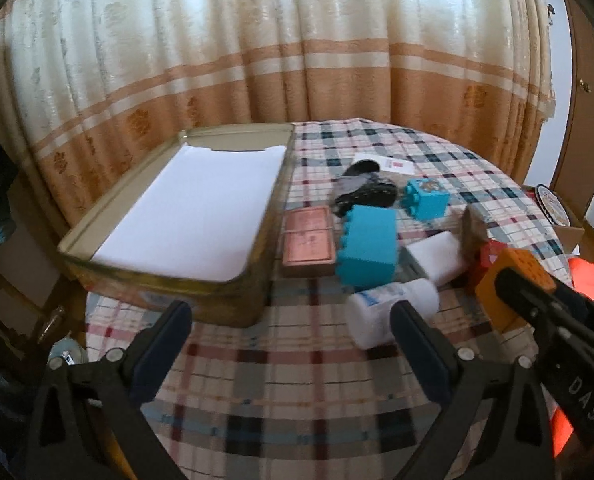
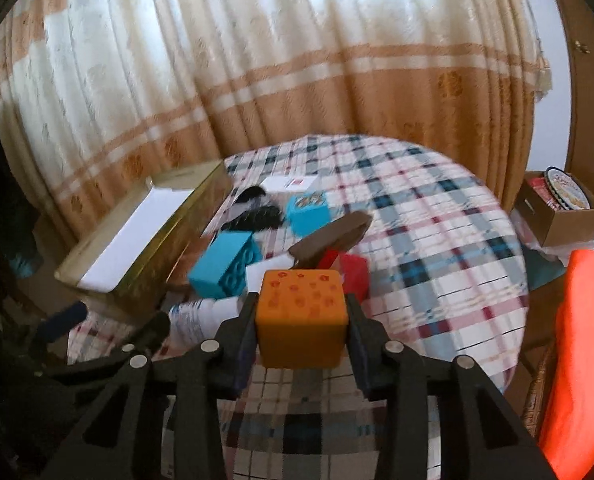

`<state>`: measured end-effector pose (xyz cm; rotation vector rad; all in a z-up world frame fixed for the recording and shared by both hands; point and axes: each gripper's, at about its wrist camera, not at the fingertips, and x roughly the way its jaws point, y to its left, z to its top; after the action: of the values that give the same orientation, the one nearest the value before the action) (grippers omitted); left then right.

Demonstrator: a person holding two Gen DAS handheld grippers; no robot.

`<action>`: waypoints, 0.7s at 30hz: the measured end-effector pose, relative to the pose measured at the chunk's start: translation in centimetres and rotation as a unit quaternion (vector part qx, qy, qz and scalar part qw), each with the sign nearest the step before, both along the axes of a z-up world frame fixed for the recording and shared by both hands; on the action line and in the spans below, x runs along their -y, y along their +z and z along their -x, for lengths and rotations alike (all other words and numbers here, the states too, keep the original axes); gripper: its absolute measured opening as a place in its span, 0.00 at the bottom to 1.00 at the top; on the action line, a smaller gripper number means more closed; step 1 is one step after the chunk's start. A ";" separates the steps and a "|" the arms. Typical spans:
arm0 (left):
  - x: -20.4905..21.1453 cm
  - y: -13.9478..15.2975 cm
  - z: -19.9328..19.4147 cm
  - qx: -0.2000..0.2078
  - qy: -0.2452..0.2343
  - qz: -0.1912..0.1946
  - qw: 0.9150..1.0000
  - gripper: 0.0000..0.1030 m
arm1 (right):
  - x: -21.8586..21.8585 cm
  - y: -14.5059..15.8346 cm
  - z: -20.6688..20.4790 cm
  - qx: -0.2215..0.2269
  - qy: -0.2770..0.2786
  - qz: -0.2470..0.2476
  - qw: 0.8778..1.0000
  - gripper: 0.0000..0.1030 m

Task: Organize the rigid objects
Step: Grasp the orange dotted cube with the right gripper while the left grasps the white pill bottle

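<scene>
My right gripper [image 2: 302,322] is shut on an orange block [image 2: 300,312] and holds it above the plaid table; the block also shows in the left wrist view [image 1: 509,280]. My left gripper [image 1: 291,328] is open and empty, just in front of a gold tin [image 1: 169,276] lined with white paper [image 1: 201,212]. Right of the tin lie a pink box [image 1: 308,240], a large blue block [image 1: 367,250], a small blue block [image 1: 425,198], a white bottle [image 1: 389,312], a white box [image 1: 437,256], a red block [image 2: 351,274] and a black object [image 1: 365,190].
A white card [image 1: 393,164] lies at the table's far side. A brown object [image 2: 333,236] leans over the red block. A cardboard box [image 2: 565,220] stands off the table to the right. Orange fabric [image 2: 585,360] hangs at the right edge. Curtains hang behind.
</scene>
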<state>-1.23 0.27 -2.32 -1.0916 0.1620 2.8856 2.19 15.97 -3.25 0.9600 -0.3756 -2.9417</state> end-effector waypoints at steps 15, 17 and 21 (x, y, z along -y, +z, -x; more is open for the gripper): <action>-4.6 -2.9 3.3 0.092 -0.044 -0.016 0.995 0.75 | -3.6 0.2 -0.3 -0.016 -0.066 0.034 0.997 0.42; -3.9 -3.2 3.4 0.101 -0.046 -0.041 0.993 0.67 | -3.7 0.1 -0.3 -0.015 -0.068 0.035 0.997 0.42; -2.9 -3.1 3.3 0.096 -0.043 -0.047 0.993 0.62 | -3.7 0.0 -0.3 -0.014 -0.067 0.036 0.997 0.42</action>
<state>-4.49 3.16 -5.45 -1.3008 0.0633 2.6640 2.51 19.71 -3.29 0.9202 -0.5622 -3.0333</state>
